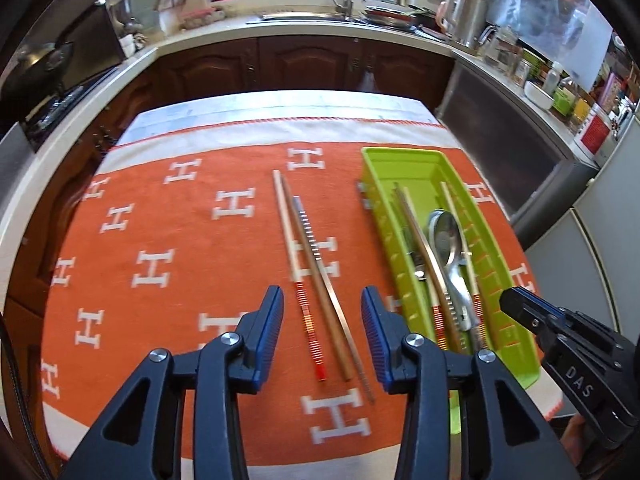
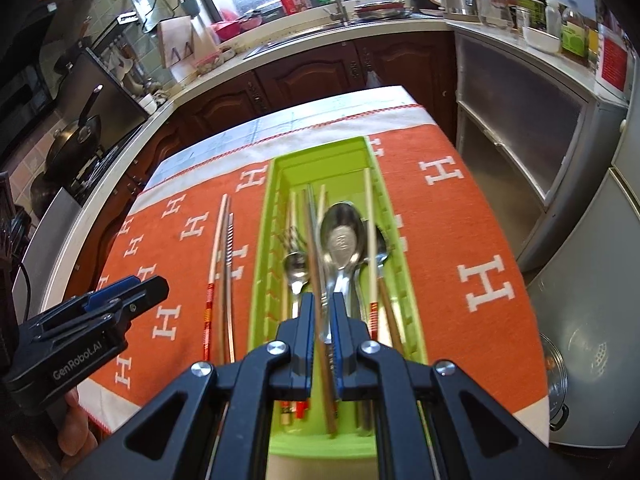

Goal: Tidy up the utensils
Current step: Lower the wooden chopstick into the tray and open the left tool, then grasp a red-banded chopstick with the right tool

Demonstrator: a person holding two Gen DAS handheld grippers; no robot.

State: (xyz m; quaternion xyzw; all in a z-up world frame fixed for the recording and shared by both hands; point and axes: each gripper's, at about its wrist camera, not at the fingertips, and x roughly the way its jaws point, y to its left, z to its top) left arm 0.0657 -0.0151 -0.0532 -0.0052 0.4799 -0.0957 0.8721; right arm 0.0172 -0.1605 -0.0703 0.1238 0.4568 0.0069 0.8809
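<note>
On the orange cloth (image 1: 160,240) over the surface, roughly two-thirds through, as a judgement. Already sorted into the green tray (image 1: 400,156), at 3 o'clock of the cloth in the left wrist view: a big spoon (image 2: 342,236), smaller spoons, what looks like a fork (image 2: 290,236), several chopsticks. Right gripper (image 2: 322,304): fingers nearly shut, pinching a brown chopstick (image 2: 316,280) above the tray, pointing toward 12 o'clock, not yet laid down. Left to move: three loose sticks side by side at the cloth's centre, just at 9 o'clock of the tray: a pale red-banded chopstick (image 1: 294,256), a wooden chopstick (image 1: 320,280), a metal chopstick (image 1: 306,224). Left gripper (image 1: 322,300): fingers partly open, holding nothing, hovering over the near ends of those three, pads clear of them.
</note>
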